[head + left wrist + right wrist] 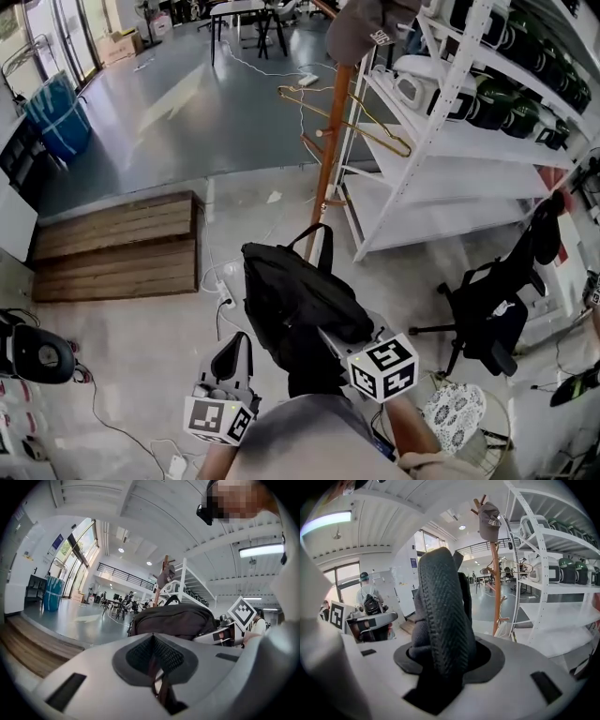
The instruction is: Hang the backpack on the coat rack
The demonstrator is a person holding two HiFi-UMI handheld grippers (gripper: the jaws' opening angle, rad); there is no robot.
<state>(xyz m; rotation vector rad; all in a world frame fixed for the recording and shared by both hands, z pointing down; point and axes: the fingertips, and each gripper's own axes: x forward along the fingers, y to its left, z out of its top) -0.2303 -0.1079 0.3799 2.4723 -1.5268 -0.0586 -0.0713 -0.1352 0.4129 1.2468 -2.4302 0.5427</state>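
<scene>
Risks first: the backpack [295, 295] hangs between both claws, short of the coat rack [333, 141], which stands ahead and slightly right of them. The rack's top already carries a cap [489, 521], and wire hangers [356, 127] jut from its pegs. The bag or a loose loop could snag a hanger or knock the cap off. White shelving [450, 141] crowds the right claw's far side, and floor cables [220, 291] lie below the left claw, so tripping is possible. Left claw [157, 667] is pinched tight on a thin strap [160, 688]; that hold looks likeliest to slip under load. Right claw [440, 667] is clamped around the padded strap [443, 616], jaws partway apart. Both are held low before the body: the left level, the right tipped somewhat down.
</scene>
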